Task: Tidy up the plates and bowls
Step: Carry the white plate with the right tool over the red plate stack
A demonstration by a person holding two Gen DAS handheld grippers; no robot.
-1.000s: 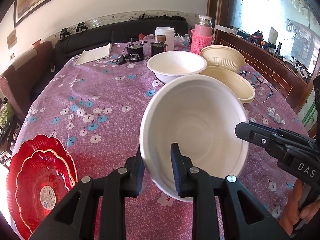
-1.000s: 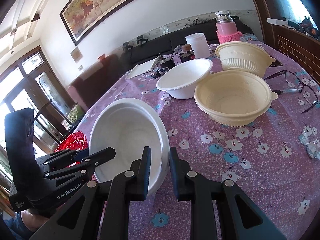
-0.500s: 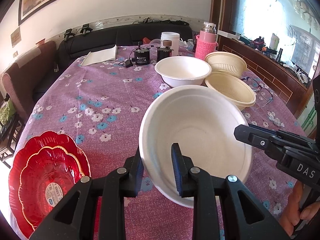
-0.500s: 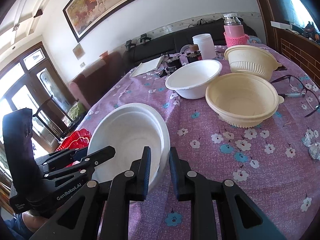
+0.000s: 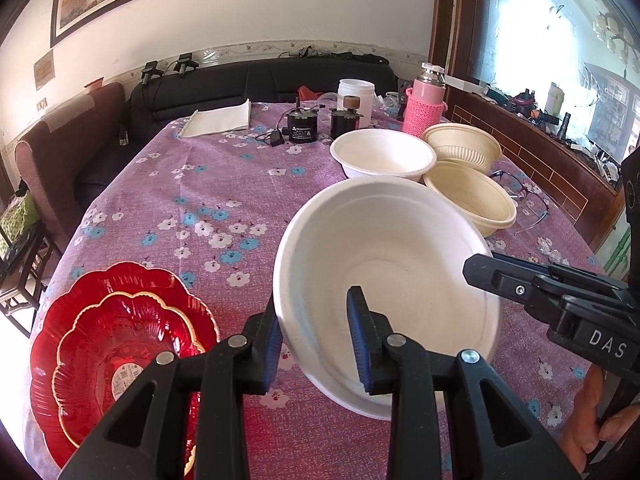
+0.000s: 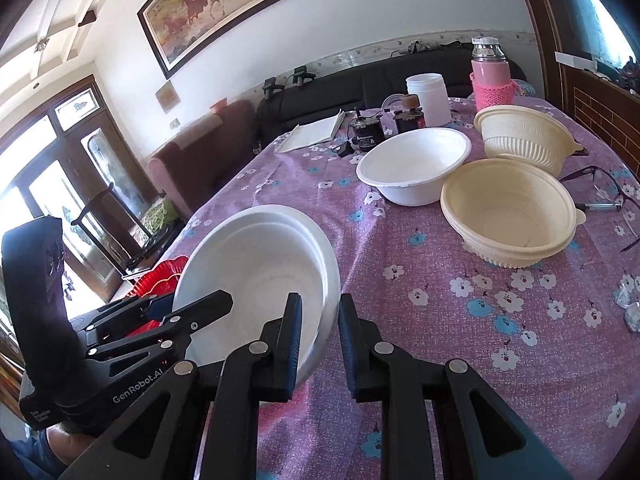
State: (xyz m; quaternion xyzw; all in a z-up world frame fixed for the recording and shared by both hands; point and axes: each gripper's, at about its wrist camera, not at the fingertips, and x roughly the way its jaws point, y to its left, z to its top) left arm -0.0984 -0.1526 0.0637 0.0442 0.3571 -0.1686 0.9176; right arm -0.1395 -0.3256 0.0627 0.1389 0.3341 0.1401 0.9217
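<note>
A white bowl hangs tilted just above the purple flowered tablecloth, held between both grippers. My right gripper is shut on the bowl's right rim. My left gripper straddles the left rim and its jaws are opening. The outer pad touches the wall, while the inner pad stands clear inside the bowl. Further back sit a second white bowl and two cream bowls, one behind the other. Stacked red scalloped plates lie at the near left.
At the far end stand a pink thermos, a white jar, two small black motors and a folded white paper. Glasses and a pen lie right of the cream bowls. Sofas border the far and left sides.
Both grippers and the white bowl drew back toward the near edge and rose slightly. The gap between the left gripper's fingers has widened. The right grip looks the same.
</note>
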